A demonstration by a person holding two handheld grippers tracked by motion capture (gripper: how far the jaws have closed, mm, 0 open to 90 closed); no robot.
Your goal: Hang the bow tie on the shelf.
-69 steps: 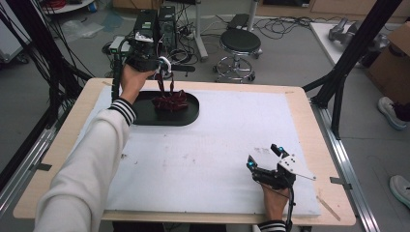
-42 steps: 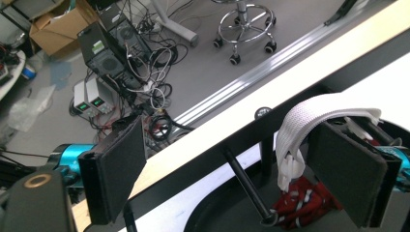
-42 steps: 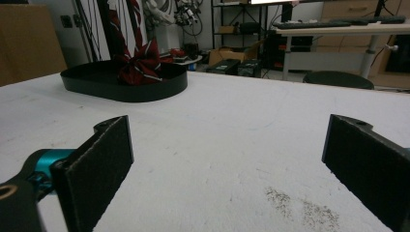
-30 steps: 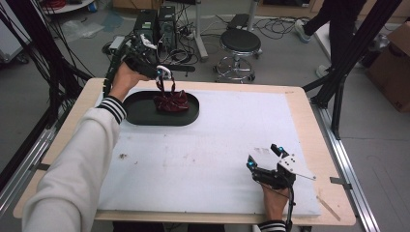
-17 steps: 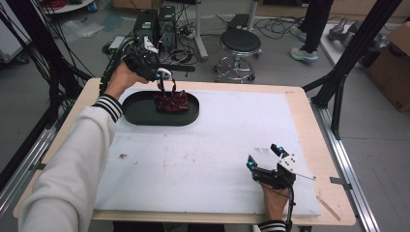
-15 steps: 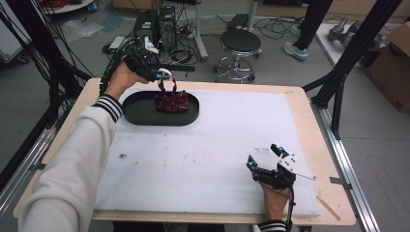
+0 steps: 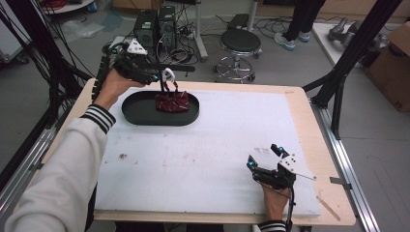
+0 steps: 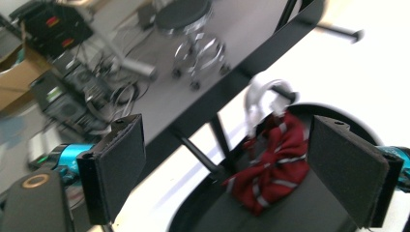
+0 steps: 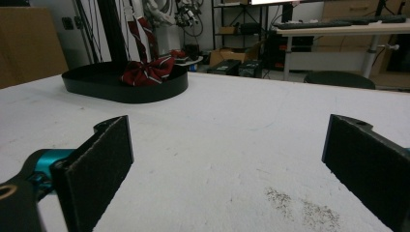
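Since the earlier frames, lifted up and back from the black oval tray (image 7: 140,115): left hand-held gripper (image 7: 167,83), now hovering above the tray's far rim, jaws spread wide and empty. Lying in the tray, right of its middle: red striped bow tie (image 7: 172,102), just below and ahead of the jaws, not touched. Long axis running along the tray's length, across the desk (image 7: 203,159). Rising behind the bow tie: thin black stand with white hook (image 8: 258,99), between jaws and cloth. Resting near the desk's near right corner, well apart: right hand-held gripper (image 7: 265,157), jaws open, empty. Beyond the desk: stool (image 7: 240,46), computer cases.
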